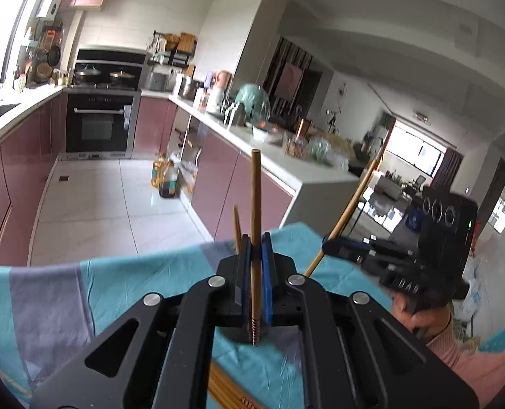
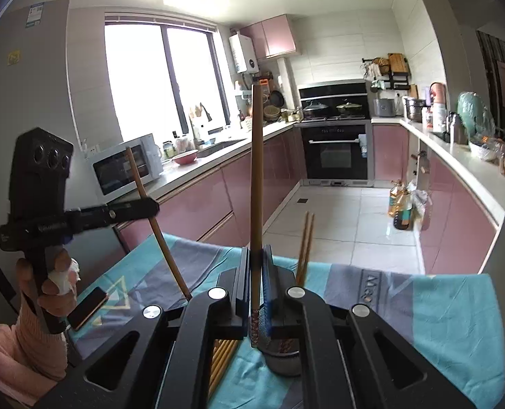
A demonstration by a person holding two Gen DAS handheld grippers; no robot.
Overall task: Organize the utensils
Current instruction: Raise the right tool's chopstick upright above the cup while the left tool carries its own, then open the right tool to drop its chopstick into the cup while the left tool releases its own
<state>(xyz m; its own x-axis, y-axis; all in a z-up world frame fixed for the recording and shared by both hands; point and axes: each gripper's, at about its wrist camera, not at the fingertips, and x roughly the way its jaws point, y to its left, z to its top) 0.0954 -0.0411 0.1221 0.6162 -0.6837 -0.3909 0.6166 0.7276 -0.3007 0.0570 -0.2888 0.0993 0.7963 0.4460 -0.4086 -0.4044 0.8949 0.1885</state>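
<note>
Left gripper, jaws clamped on an upright wooden chopstick, right gripper, jaws clamped on a second upright chopstick, both above a blue-and-grey cloth on the worktop, loose chopsticks bundle lying beneath, two more chopsticks standing just beside the right jaws.

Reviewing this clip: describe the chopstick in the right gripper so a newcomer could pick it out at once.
Start at the blue-and-grey tablecloth. Above its near edge the right gripper is shut on a brown chopstick that stands upright. Unlike the loose chopsticks lying flat below, or the left gripper's tilted chopstick, it rises vertically, patterned end down.
</note>
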